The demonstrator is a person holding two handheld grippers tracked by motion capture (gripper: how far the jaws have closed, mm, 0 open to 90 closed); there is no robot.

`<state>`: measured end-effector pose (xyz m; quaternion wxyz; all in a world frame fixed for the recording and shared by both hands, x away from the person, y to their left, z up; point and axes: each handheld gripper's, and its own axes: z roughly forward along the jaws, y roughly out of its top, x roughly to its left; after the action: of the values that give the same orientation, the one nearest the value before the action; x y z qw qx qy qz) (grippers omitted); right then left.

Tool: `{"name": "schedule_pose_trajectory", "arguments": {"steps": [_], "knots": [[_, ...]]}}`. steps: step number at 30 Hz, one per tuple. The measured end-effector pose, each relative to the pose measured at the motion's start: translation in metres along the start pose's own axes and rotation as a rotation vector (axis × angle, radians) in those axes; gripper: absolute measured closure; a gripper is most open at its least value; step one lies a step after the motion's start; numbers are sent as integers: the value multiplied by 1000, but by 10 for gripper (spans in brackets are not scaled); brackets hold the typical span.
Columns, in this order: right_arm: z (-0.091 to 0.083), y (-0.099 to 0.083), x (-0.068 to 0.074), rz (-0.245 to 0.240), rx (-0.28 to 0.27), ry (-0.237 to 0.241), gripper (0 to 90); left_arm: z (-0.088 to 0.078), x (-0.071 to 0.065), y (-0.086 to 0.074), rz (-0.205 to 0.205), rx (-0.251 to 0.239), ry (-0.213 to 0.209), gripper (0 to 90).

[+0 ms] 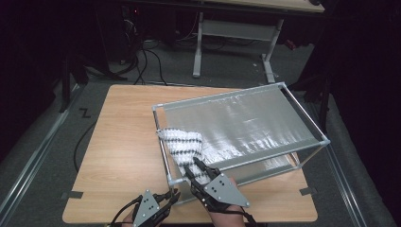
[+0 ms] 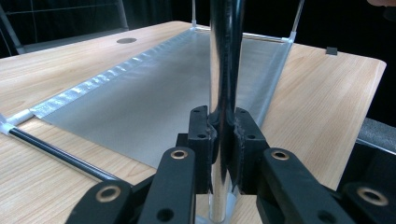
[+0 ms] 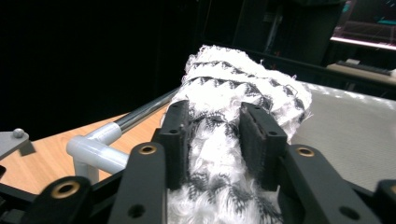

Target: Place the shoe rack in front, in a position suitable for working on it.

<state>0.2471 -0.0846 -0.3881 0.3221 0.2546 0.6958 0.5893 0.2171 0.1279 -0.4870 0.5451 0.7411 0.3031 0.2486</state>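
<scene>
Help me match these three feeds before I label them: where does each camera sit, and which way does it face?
High view: above the person's side of the table, looking forward and down; both hands and grippers enter at the bottom.
Left gripper view: rides the left gripper, looking along jaws clamped on a frame post.
Right gripper view: rides the right gripper, jaws around the knitted cloth.
Shared: the silver mesh rack shows in all three.

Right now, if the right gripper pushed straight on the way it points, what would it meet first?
The black-and-white cloth already between the right gripper jaws; beyond it probably the rack's silver mesh sheet, though depth is unclear.
</scene>
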Motion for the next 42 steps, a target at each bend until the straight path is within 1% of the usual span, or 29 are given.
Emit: {"name": "schedule_pose_trajectory", "arguments": {"steps": [1,4,8,11,14,19,25,35,42], "knots": [[0,-1,0,-4,-1,-7,672,0,0,0,-1,0,0,802],[0,0,-2,1,7,-7,678,0,0,0,0,2,0,801],[-2,-2,-7,8,8,-22,679,0,0,0,3,3,3,802],[-5,-2,-13,5,14,-38,679,0,0,0,3,3,0,802],[-10,-4,-25,3,20,-59,679,0,1,0,-7,3,-5,803],[-19,-8,-46,12,25,-109,678,0,2,-1,-29,-1,-21,805],[-30,-13,-71,33,30,-167,678,0,3,-1,-27,1,-27,805],[-51,-22,-120,70,44,-309,671,-3,4,-1,-15,10,-29,806],[-68,-29,-164,92,64,-431,671,-7,6,-1,-8,18,-26,805]]}}
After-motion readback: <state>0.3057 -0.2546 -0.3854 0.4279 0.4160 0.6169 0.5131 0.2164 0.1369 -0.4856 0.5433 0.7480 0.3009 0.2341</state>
